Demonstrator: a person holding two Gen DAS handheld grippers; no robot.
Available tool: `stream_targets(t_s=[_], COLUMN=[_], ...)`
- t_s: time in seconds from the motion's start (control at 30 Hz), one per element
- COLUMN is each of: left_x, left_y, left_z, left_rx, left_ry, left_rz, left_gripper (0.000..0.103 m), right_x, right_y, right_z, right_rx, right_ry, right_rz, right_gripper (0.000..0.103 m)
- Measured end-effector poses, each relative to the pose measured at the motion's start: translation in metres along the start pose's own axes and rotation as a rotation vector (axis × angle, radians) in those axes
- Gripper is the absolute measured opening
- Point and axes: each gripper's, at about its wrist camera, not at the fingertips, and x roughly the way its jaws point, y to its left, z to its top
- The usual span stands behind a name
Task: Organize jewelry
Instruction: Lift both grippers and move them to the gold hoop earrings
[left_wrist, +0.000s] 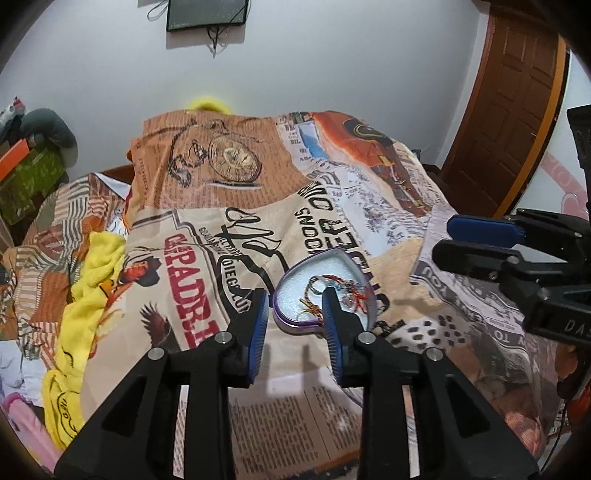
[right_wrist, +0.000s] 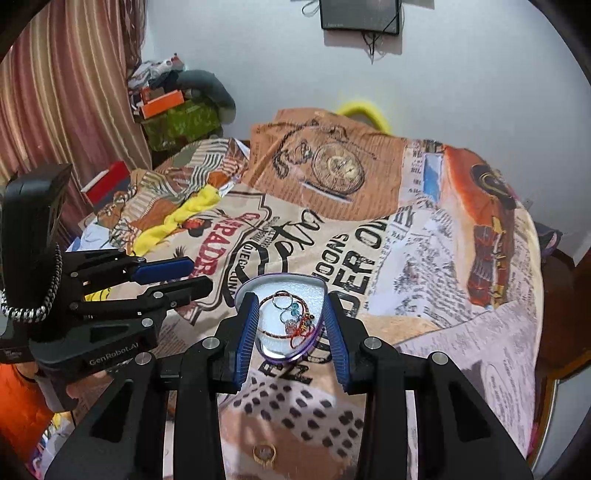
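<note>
A heart-shaped purple-rimmed dish (left_wrist: 291, 295) lies on the printed bedspread and holds several tangled bracelets and rings (left_wrist: 332, 291). It also shows in the right wrist view (right_wrist: 273, 284), with its jewelry (right_wrist: 291, 314). My left gripper (left_wrist: 295, 306) is open and empty, just in front of the dish. My right gripper (right_wrist: 290, 314) is open and empty, with its fingers on either side of the dish above it. A gold ring (right_wrist: 264, 453) lies on the bedspread near the front edge, below the right gripper.
The printed bedspread (left_wrist: 332, 206) covers the bed. A yellow cloth (left_wrist: 88, 266) lies at the left. Boxes and clutter (right_wrist: 173, 110) stand by the striped curtain (right_wrist: 66, 92). A wooden door (left_wrist: 509, 103) is at the right. A dark frame (right_wrist: 360, 14) hangs on the wall.
</note>
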Motion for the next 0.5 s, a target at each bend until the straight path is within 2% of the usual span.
stream_targets(t_s=[0.3,0.5], left_x=[-0.030,-0.034], left_y=[-0.026,-0.045], left_z=[-0.013,-0.033], left_rx=[0.034,0.060], left_ry=[-0.007,0.029], left_rz=[-0.023,-0.055], left_gripper=[0.032,0.033], right_x=[-0.047,-0.057], right_y=[0.002,-0.002], right_z=[-0.023,-0.051], right_rx=[-0.007,0.001], right_ry=[-0.062,-0.045], right_rz=[-0.042,-0.060], right_gripper=[0.033,0.033])
